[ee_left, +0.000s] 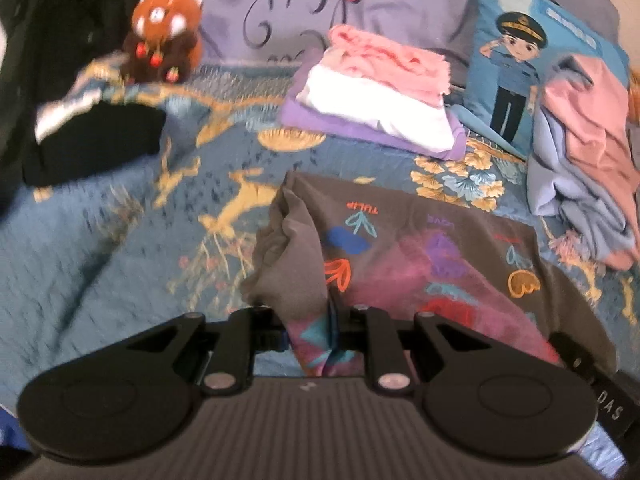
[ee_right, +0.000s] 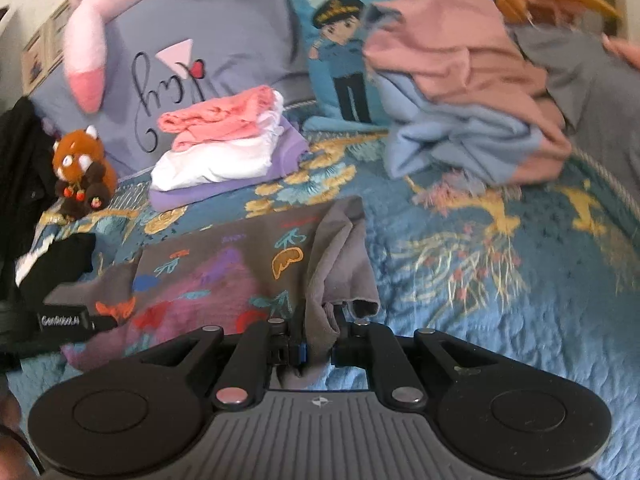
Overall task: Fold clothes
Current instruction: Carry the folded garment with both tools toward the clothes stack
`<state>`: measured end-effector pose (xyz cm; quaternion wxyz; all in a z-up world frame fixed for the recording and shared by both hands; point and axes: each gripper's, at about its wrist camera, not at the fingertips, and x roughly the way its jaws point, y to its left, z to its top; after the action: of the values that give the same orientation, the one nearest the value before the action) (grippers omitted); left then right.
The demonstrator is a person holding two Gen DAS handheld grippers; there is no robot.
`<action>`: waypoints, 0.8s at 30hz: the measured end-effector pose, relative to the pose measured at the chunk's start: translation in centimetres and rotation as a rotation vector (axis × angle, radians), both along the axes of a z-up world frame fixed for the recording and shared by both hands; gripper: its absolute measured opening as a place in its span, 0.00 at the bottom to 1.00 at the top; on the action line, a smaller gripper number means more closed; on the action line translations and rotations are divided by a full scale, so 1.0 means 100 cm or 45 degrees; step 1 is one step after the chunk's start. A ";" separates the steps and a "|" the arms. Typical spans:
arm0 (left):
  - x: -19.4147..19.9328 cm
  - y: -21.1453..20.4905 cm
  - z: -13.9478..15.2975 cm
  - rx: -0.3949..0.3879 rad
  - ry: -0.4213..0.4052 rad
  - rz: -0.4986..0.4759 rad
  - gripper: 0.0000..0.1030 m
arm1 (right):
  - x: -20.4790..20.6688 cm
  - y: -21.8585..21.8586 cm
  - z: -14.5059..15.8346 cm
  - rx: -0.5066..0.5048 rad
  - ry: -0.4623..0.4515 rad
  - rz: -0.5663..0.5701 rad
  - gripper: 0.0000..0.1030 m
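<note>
From the left wrist camera, the left gripper (ee_left: 310, 322) is pinched tight on the near edge of a grey-brown printed T-shirt (ee_left: 420, 248) with bright flower drawings. The shirt lies spread on the blue quilted bedspread with gold deer (ee_left: 120, 240), its left side already turned in, a bunched sleeve standing up just ahead of the fingers. Beyond it sits a folded stack of pink, white and purple clothes (ee_left: 376, 92), and to the right a loose heap of pale blue and salmon garments (ee_left: 580, 152) leans against a blue cushion printed with a cartoon officer (ee_left: 516, 72). A small red-panda plush toy (ee_left: 164, 32) sits at the far left, with a black garment (ee_left: 92, 140) below it.

From the right wrist camera, the right gripper (ee_right: 316, 340) is clamped on the shirt's other side, grey fabric gathered between its jaws and hanging below them. The left gripper's body shows at the left edge, over the same near hem. The folded stack and the unfolded heap lie further up the bed.

I judge the fold to be midway: both sides are drawn in and both near corners are held. The next move probably calls for carrying the two held corners together, level and evenly, toward the far edge, so the shirt halves without the bunched sleeves spilling out.
</note>
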<state>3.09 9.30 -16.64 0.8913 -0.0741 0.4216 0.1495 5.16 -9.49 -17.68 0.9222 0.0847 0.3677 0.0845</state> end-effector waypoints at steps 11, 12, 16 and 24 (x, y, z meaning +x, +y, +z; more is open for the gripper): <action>-0.002 -0.003 -0.007 0.036 0.044 -0.015 0.18 | -0.008 0.003 -0.001 -0.036 0.000 0.031 0.09; -0.001 -0.005 -0.005 0.049 0.040 -0.029 0.18 | -0.008 0.004 0.000 -0.046 -0.009 0.037 0.09; 0.003 -0.008 0.012 0.116 0.004 -0.073 0.18 | -0.005 0.010 0.020 -0.101 -0.086 0.083 0.09; 0.027 -0.005 0.067 0.202 -0.108 -0.120 0.18 | 0.019 0.017 0.074 -0.142 -0.221 0.145 0.09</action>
<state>5.77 8.78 -9.92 0.9175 0.0102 0.3733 0.1369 7.08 -7.83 -10.27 0.9476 0.0046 0.2948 0.1233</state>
